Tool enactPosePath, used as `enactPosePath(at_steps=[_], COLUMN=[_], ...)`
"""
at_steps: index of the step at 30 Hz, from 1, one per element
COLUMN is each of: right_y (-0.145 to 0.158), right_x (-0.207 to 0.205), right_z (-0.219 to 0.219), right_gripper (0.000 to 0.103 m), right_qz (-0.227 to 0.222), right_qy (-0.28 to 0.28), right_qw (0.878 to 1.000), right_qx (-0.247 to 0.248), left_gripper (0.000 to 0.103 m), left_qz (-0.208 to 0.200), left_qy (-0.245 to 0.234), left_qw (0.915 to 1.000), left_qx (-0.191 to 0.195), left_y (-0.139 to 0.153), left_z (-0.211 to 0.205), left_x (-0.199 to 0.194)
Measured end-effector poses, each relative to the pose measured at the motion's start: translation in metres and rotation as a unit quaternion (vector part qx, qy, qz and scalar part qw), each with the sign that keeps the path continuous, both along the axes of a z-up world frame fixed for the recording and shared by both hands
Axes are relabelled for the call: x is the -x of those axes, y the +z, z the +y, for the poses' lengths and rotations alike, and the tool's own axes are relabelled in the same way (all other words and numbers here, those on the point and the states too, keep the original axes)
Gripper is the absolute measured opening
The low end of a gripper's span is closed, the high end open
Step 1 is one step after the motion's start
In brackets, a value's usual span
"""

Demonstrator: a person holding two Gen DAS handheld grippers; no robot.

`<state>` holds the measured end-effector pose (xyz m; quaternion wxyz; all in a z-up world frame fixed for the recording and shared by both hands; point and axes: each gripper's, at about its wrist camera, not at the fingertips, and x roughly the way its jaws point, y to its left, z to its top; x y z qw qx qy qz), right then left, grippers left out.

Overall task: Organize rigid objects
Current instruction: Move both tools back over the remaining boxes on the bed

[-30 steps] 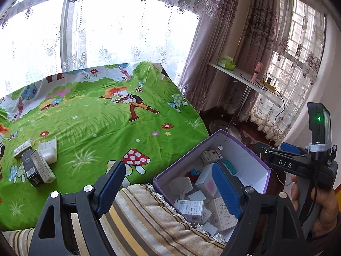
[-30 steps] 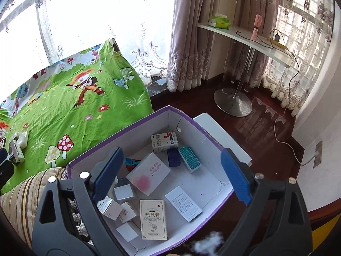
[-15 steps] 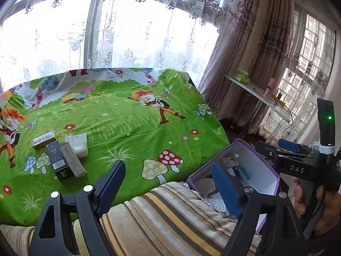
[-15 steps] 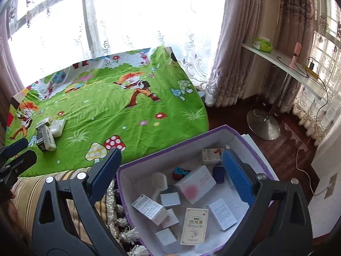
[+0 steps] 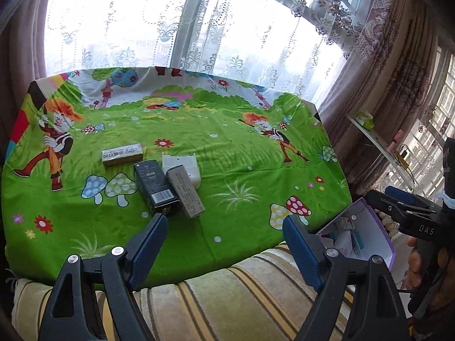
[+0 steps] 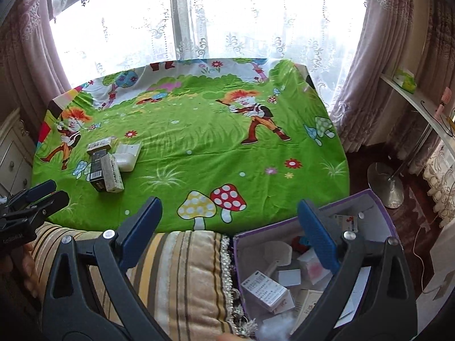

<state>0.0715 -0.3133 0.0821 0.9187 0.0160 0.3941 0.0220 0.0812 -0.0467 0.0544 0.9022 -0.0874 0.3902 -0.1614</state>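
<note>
Step in hand, as I judge it: reach for the next pickup. My left tool [image 5: 223, 233] has its jaws apart with nothing between them, and it points at the four boxes left on the green cartoon cloth [image 5: 227, 153] over the counter. My right tool [image 6: 229, 217] is likewise apart and empty, and sits over the near edge of the purple-rimmed box [image 6: 378, 199], which already holds many small cartons.

Remaining items, all at the left of the cloth:
- dark box [image 5: 156, 189], lying flat, nearest the left tool
- grey box [image 5: 186, 196], touching the dark box on its right
- white box [image 5: 182, 166], just behind both
- tan box [image 5: 122, 153], just beside the group at the far left

Next move calls for lowering the left tool across the narrow width of the dark box or the grey box. Because these two touch, one finger must enter the seam or take the outer pair of faces.

View differences: the right wrist view shows the contents of the purple-rimmed box and a striped cushion [image 6: 176, 270]; the left wrist view shows only a corner of that box, but gives the clearer look at the four boxes.
</note>
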Motion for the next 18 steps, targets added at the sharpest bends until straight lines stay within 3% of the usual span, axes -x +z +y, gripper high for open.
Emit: enactPosePath(at_steps=[7, 18], right_y=[-0.013, -0.049], right_x=[-0.027, -0.067], right_z=[0.061, 0.135], right_gripper=[0.097, 0.095], right_qz=[0.024, 0.07], right_qy=[0.083, 0.153], right_qw=[0.996, 0.985], right_qx=[0.008, 0.034], left_gripper=[0.084, 0.084], left_qz=[0.013, 0.044], left_qy=[0.015, 0.035], left_qw=[0.9996, 0.9974], left_qx=[-0.018, -0.046], left_y=[-0.007, -0.017], left_z=[0.026, 0.06], left_x=[-0.016, -0.05])
